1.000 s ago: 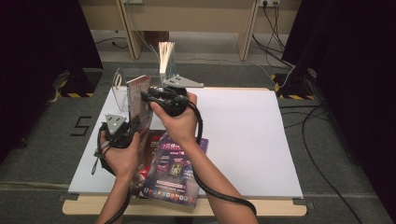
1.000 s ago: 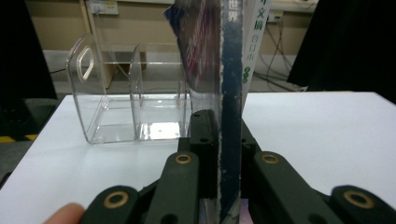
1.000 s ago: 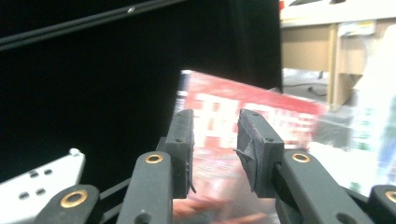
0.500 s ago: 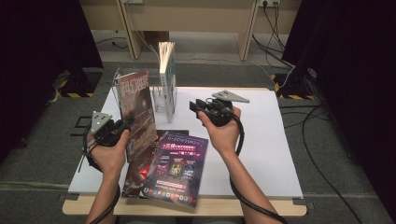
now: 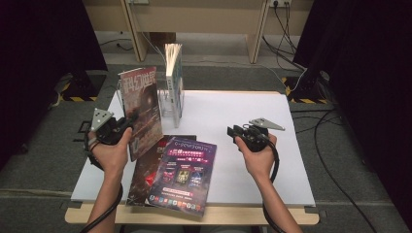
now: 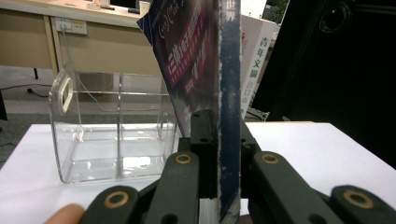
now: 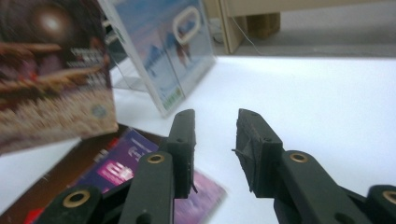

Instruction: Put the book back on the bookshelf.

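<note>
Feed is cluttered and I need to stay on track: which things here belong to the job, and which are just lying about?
In the job:
- magazine clamped upright in left claw
- clear rack
- book in rack
- flat magazines
- right claw, open

Lying about:
- floor cables
- wooden bench

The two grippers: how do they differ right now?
The left gripper is shut on an upright magazine, held off the table; the right gripper is open, with nothing between its jaws. The left points toward the clear plastic rack, the right toward the purple magazine lying flat. Both have black jaws and a grey plate on top.
</note>
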Motion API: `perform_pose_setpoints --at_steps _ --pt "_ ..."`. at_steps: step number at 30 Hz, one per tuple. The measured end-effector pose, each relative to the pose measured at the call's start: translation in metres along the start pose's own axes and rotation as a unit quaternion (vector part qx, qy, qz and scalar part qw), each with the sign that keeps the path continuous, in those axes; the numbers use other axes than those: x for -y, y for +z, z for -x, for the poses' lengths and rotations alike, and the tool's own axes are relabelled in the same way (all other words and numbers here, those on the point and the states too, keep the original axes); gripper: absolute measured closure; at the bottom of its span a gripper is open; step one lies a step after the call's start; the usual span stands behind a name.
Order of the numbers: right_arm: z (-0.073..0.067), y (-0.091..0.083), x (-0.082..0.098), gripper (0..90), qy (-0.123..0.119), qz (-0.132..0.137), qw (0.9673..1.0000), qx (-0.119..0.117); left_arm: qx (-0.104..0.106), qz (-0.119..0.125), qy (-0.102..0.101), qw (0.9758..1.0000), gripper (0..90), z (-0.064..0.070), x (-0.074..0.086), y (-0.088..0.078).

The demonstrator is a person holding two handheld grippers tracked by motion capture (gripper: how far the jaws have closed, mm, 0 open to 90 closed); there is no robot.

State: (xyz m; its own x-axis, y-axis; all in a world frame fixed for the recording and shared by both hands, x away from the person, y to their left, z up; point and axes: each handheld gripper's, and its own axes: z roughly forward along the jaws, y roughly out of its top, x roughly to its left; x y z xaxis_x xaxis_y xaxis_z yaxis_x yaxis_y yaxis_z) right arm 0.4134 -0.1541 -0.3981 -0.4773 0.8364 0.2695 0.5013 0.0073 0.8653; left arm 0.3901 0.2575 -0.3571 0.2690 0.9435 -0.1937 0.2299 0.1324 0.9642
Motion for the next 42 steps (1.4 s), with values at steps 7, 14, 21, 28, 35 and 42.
perform_pose_setpoints --at_steps 7,14,21,28,35,42 --pt "0.017 -0.004 0.031 67.3 0.001 -0.023 0.9994 0.025 0.000 0.000 -0.002 1.0000 83.9 -0.015 -0.005 0.004" --pt "0.025 -0.005 0.052 67.2 0.003 -0.035 0.9985 0.041 -0.004 -0.002 -0.009 0.9999 83.9 -0.028 -0.008 0.008" --pt "0.025 -0.005 0.065 65.8 -0.005 -0.037 0.9978 0.054 -0.012 0.007 -0.007 0.9999 83.9 -0.033 -0.012 0.013" --pt "0.026 -0.007 0.071 64.4 -0.021 -0.027 0.9969 0.071 -0.013 0.008 -0.007 0.9999 83.9 -0.032 -0.015 0.019" --pt "0.034 -0.011 0.078 63.3 -0.018 -0.024 0.9966 0.077 -0.015 0.014 -0.004 0.9998 83.9 -0.031 -0.019 0.029" --pt "0.038 -0.014 0.077 63.3 -0.016 -0.019 0.9966 0.079 -0.016 0.021 0.005 0.9996 83.9 -0.030 -0.026 0.036"
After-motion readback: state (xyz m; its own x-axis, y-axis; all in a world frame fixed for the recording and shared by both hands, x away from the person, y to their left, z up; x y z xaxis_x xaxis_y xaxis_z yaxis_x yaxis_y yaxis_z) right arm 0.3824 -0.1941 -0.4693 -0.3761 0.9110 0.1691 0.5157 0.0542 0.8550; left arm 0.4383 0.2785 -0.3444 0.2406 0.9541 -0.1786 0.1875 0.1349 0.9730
